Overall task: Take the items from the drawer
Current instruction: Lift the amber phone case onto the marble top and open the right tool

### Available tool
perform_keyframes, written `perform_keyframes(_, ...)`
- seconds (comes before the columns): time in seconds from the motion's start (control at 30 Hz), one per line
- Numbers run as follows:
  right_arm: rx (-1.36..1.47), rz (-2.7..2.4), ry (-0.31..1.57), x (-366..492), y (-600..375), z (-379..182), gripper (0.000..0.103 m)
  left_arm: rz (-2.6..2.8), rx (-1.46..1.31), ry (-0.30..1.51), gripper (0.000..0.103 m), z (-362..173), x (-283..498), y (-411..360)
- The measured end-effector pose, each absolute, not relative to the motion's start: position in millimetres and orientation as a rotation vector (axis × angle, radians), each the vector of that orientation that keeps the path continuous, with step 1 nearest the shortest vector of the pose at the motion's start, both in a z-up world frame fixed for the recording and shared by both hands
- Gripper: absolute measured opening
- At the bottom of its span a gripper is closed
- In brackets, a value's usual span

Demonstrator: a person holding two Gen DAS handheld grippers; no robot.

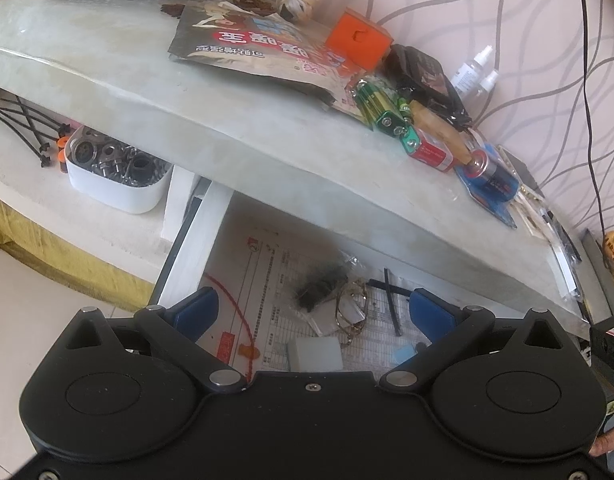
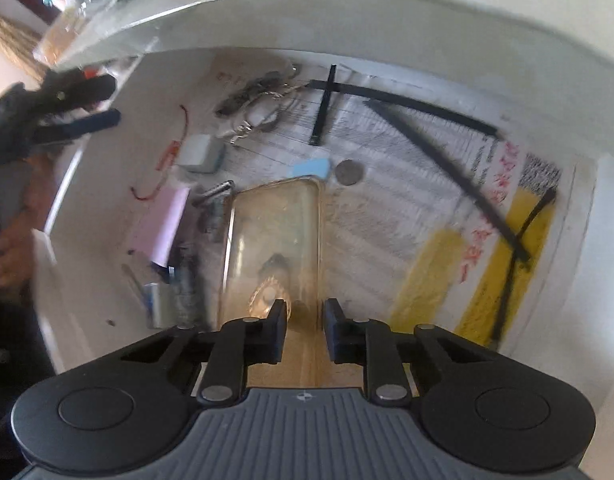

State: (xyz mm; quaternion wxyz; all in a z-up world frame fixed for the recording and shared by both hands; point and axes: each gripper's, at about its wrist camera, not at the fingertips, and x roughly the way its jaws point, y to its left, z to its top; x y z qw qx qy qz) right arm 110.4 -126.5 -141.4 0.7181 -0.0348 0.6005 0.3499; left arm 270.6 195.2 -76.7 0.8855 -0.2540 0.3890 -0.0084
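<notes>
The left wrist view looks slantwise down from outside the open drawer [image 1: 211, 236], taking in the cluttered tabletop [image 1: 235, 120] above it and the wall beyond. The right wrist view sits nearer, facing steeply down into the drawer [image 2: 387, 216]. Both share the printed paper lining [image 1: 259, 280] [image 2: 387, 184], eyeglasses [image 1: 352, 312] [image 2: 263, 110] and white block [image 1: 315, 354] [image 2: 199, 154].

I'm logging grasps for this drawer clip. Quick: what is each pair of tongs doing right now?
Left tongs: open, holding nothing, above the open drawer.
Right tongs: narrowly apart around the clear phone case's edge; a firm grip cannot be told.
</notes>
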Motion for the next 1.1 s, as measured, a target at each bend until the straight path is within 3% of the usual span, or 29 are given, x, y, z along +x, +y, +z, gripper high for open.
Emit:
perform_keyframes(0.3,0.075,0.97,1.291,94,-119,-137,0.022,-0.016,-0.521,0.812,0.103,-76,271,194)
perform_keyframes(0.57,-0.124,0.86,1.287,72,-74,-142,0.022,-0.019,-0.526,0.809,0.103,-75,273,194)
perform_keyframes(0.7,-0.144,0.804,1.284,57,-62,-140,0.012,-0.022,-0.532,0.807,0.103,-75,274,195)
perform_keyframes(1.1,0.012,0.571,1.079,35,-111,-72,0.011,-0.026,-0.543,0.802,0.103,-75,274,196)
